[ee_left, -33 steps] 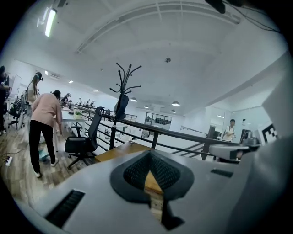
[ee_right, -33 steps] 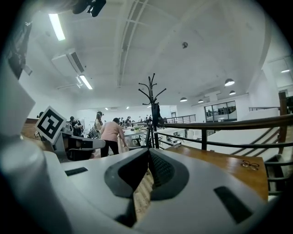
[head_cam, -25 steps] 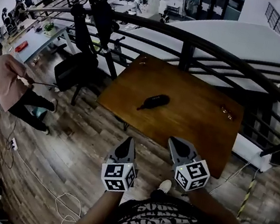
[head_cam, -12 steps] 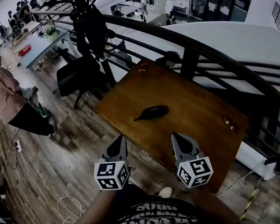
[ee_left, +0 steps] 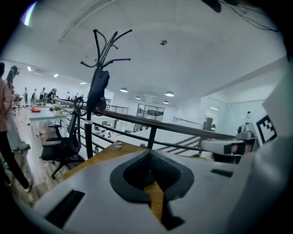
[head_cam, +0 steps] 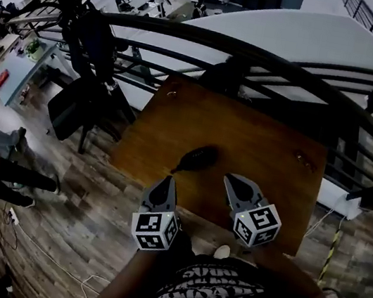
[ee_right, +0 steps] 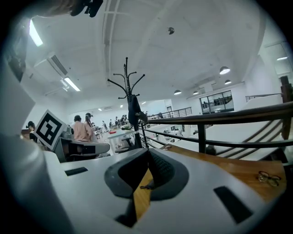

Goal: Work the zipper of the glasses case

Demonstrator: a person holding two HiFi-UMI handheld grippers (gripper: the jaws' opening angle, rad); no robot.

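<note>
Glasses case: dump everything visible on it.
The glasses case is a dark, slim oval, matte. It lies flat and angled on the wooden table, toward its near left edge, a thin tail, likely the zipper pull, trailing from its near end. Zipper state is too small to tell. Nothing touches it; the left gripper and right gripper sit short of it, jaws shut.

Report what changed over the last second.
The left claw and right claw advanced toward the glasses case, tips now at the near edge of the table. Nothing gripped or released. Both stayed shut and empty; the case lies untouched.
</note>
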